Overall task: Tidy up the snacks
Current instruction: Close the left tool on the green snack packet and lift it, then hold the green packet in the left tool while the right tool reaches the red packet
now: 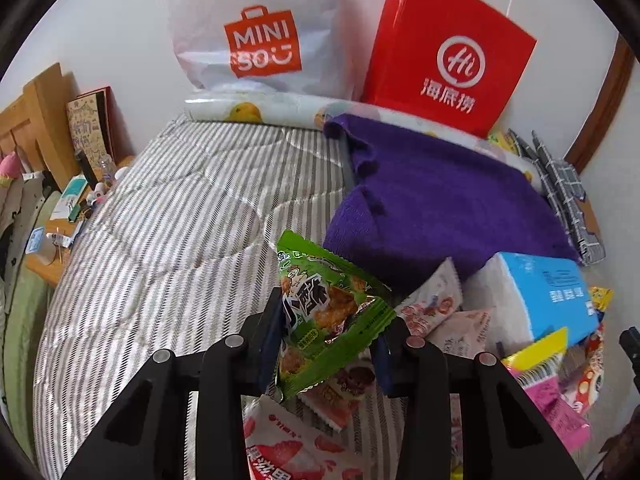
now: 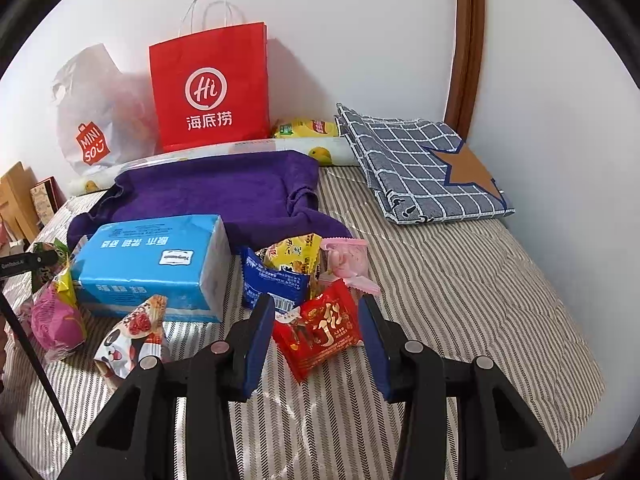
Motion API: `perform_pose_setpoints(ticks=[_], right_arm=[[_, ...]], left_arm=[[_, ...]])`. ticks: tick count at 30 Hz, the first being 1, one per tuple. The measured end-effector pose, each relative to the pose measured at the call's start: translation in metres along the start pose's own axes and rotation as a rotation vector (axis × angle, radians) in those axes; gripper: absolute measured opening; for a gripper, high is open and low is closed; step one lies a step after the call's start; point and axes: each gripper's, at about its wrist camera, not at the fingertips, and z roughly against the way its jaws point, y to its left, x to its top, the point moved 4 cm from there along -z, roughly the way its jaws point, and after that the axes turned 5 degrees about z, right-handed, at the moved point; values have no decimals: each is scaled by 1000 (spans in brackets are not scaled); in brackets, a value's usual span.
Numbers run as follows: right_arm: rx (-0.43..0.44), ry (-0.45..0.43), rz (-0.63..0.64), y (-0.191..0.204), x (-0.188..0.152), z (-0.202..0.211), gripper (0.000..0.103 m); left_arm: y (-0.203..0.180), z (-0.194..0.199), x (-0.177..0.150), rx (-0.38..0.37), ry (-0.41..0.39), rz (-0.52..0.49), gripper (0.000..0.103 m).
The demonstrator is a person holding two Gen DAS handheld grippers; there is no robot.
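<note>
A green snack packet stands tilted between the blue pads of my left gripper, which is shut on it above the striped bed. Under it lie a pink strawberry packet and other small snacks. In the right wrist view a red snack packet sits between the pads of my right gripper, both pads touching its edges, just over the bed cover. Behind it lie a blue packet, a yellow packet and a pink one.
A blue tissue pack lies left of the snacks, in front of a purple towel. A red paper bag and a white plastic bag lean on the wall. A checked cloth lies at the back right. A cluttered nightstand stands beside the bed.
</note>
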Motion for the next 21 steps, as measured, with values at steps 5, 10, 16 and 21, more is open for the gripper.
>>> perform_pose_setpoints(ticks=[5, 10, 16, 21], right_arm=[[2, -20, -4, 3, 4, 9, 41], [12, -45, 6, 13, 10, 22, 41], [48, -66, 20, 25, 17, 33, 33], [67, -59, 34, 34, 15, 30, 33]], left_arm=[[6, 22, 0, -12, -28, 12, 39], [5, 44, -6, -26, -55, 6, 39], [-1, 63, -15, -82, -71, 18, 39], [-10, 72, -24, -123, -61, 12, 39]])
